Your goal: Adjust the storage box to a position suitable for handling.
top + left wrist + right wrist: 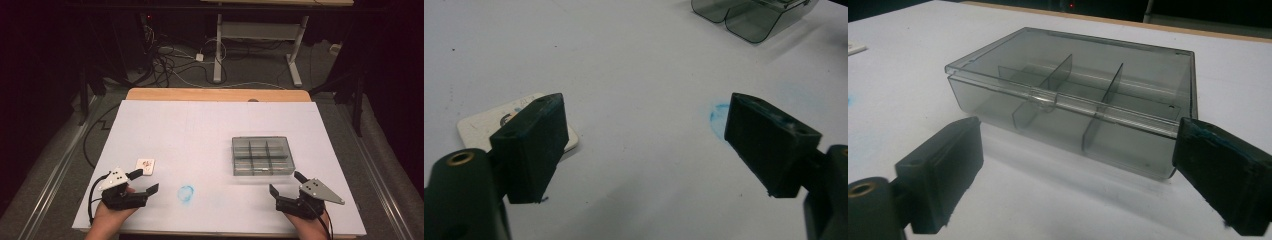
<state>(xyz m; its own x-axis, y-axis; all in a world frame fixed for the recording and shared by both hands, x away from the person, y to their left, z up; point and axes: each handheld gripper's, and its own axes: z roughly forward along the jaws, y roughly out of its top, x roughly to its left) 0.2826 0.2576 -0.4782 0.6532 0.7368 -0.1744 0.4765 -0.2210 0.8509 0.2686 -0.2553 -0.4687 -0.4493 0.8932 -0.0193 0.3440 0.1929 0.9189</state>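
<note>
Smoky compartment box (263, 155) lid closed, just ahead of right tongs (284, 182), left tongs (146, 181) beside small white card (145, 166), both gaping, empty

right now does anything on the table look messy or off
Only a smudged blue ring-shaped mark on the white table cover, between the small white square card and the closed smoky clear plastic divider box.

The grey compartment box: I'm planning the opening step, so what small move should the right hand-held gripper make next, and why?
Probably ease the right hand-held gripper forward to the latch tab of the grey compartment box. The lid is shut, the jaws stand open with nothing between them, and the box's front wall lies just ahead of them.
</note>
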